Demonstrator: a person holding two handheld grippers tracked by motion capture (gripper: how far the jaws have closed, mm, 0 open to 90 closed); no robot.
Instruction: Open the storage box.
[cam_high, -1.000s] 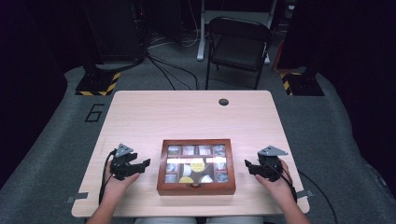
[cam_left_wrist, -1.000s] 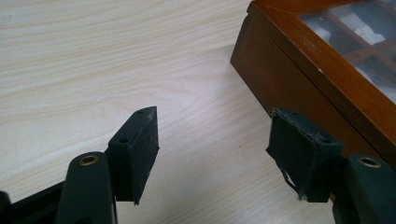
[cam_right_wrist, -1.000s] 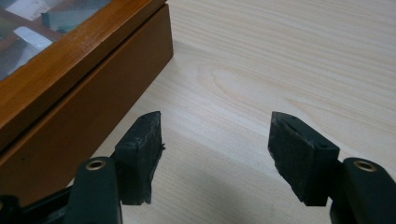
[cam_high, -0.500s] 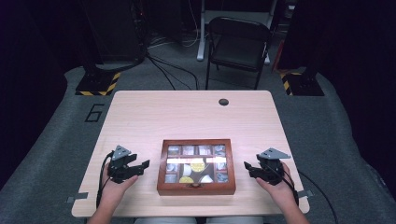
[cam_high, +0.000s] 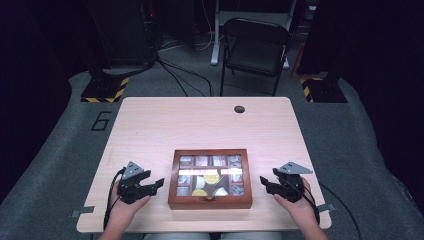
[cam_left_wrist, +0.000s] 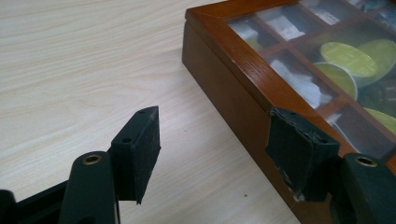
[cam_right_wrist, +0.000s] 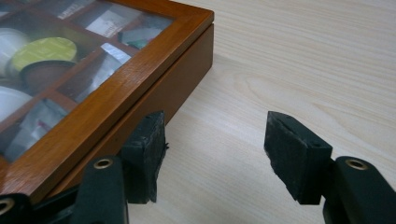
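**Two grippers flank a closed glass-lidded box**

The left gripper (cam_left_wrist: 212, 140) stands with its jaws partly apart and nothing between the pads; they have just been closing a little. One pad rides over the table, the other sits at the near corner of the wooden box (cam_left_wrist: 243, 100), level with its lid frame; whether it touches the wood cannot be told. The right gripper (cam_right_wrist: 215, 154) mirrors this on the opposite side: jaws part-open with bare table between them, also just closing, one pad against or just beside the box's side wall.

From the high view, the box (cam_high: 210, 201) lies at the near middle of the table (cam_high: 200, 122), lid shut, with the left gripper (cam_high: 150, 185) just beside its left side and the right gripper (cam_high: 267, 184) just beside its right. Behind the table stands a folding chair (cam_high: 255, 47).

The box looks stiff and fairly weighty for its size: solid wooden walls and a framed lid with glass panes (cam_left_wrist: 327, 51) over compartments that hold round yellow-green pods (cam_left_wrist: 348, 58) and small packets. The varnished wood is likely slippery under rubber pads, and the panes are the fragile part, so pressure belongs on the wood. The lid's overhanging frame edge is probably the best purchase for lifting it open; for moving the whole box, the two side walls, gripped evenly.
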